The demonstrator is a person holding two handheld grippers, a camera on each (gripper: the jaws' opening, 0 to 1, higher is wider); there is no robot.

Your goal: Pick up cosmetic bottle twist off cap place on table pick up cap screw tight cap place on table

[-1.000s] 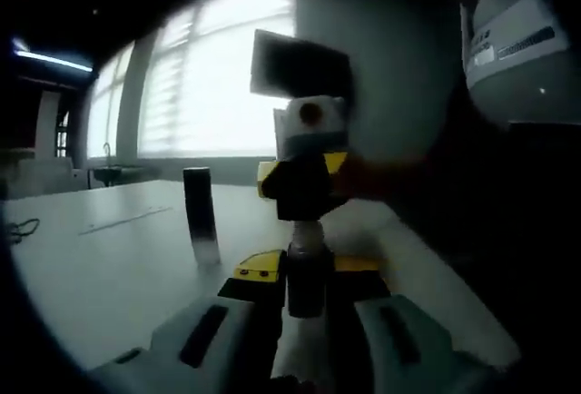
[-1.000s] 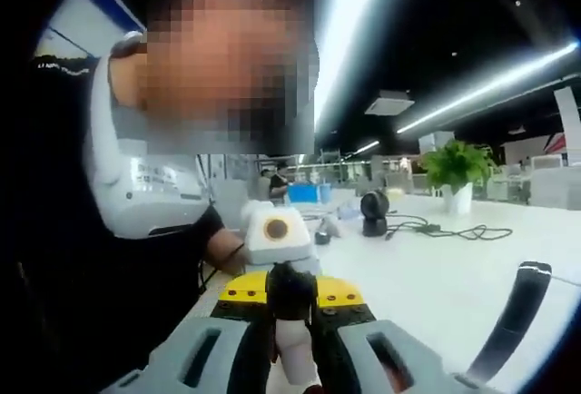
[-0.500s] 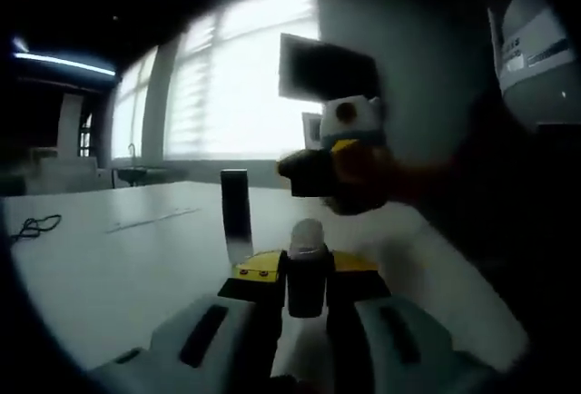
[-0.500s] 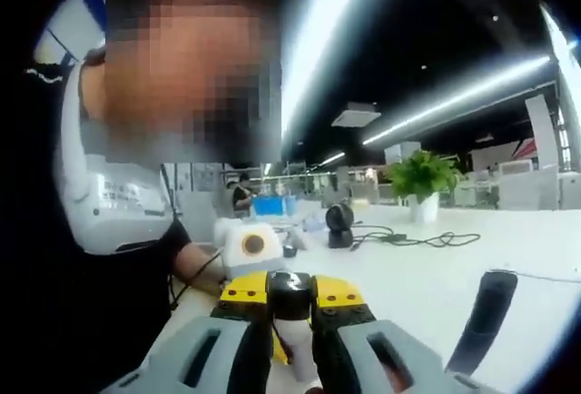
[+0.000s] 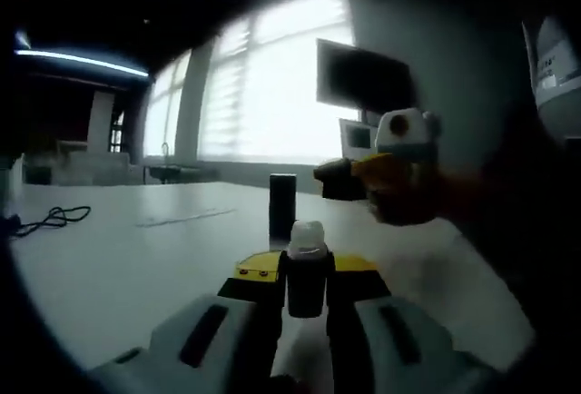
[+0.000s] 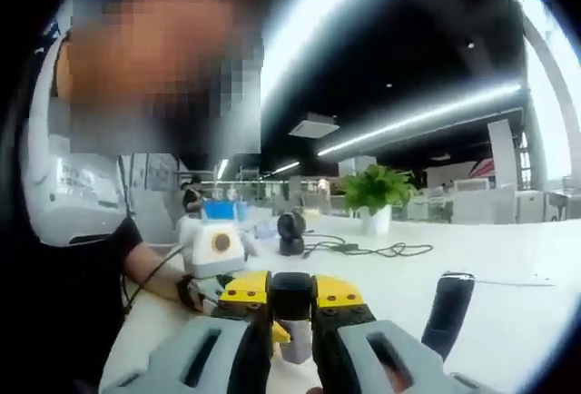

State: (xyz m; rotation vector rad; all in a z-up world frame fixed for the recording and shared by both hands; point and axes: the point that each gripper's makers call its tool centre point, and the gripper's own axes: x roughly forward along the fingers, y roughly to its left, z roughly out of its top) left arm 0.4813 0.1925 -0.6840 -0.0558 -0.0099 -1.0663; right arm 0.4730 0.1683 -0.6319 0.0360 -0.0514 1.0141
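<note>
Fingers point(image 5: 307, 287) hide most of the bottle point(image 5: 306, 251).

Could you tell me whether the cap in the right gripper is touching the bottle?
Apart: in the left gripper view the bottle stands uncapped, with the right gripper off to its side.

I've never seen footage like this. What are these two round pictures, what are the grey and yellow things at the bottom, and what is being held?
A person holds a two-jaw gripper in each hand; a fisheye camera rides on each, looking along its jaws. In the left gripper view, the left gripper clamps the uncapped cosmetic bottle; the right gripper appears beyond it. In the right gripper view, the right gripper pinches the dark cap. A dark cylinder stands on the white table. A plant and cables sit farther off.
</note>
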